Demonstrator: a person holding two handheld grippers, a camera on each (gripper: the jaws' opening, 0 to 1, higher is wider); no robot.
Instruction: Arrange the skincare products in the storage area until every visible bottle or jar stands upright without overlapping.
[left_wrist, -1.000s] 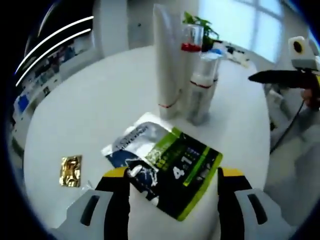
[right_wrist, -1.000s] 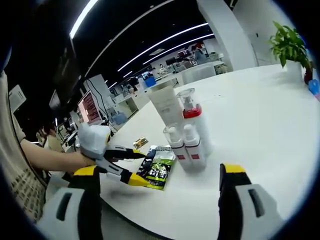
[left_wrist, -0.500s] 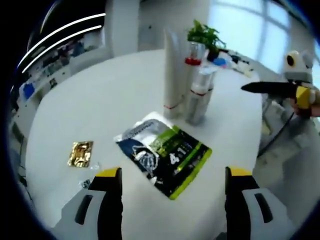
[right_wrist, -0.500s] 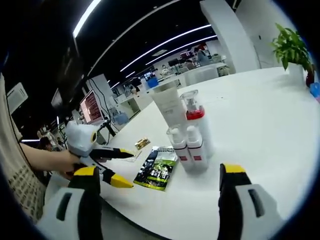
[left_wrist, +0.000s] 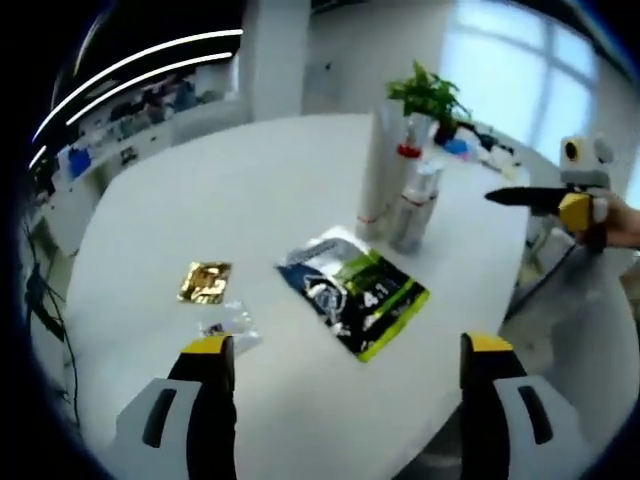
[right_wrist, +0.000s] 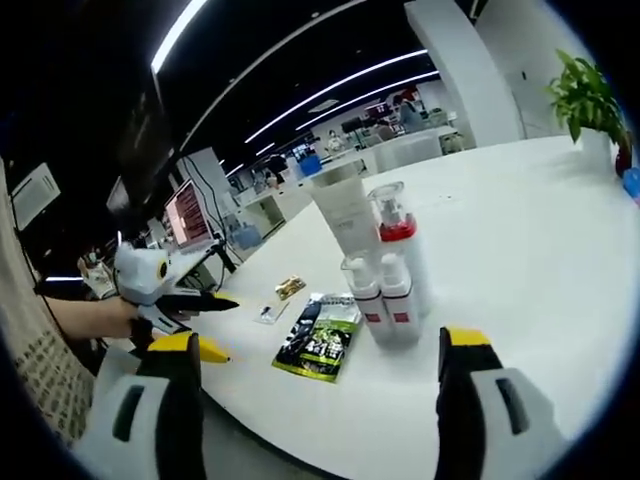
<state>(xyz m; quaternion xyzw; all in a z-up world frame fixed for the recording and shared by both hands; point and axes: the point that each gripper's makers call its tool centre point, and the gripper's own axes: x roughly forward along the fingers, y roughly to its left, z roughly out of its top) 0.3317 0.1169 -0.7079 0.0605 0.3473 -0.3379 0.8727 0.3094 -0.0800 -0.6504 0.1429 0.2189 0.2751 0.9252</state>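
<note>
Left gripper (right_wrist: 195, 322) has drawn back, revealing a gold sachet (left_wrist: 205, 282).

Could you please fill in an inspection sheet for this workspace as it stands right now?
Surface: white table, round-edged.
Job's things: white tube, red-collared pump bottle and two small bottles upright, close together.
Clutter: green-black pouch lying flat; gold sachet; small clear wrapper.
Grippers: left gripper and right gripper, jaws open, holding nothing.
Cables: dark cable off the table's edge.
Surroundings: potted plant, window, office desks.
</note>
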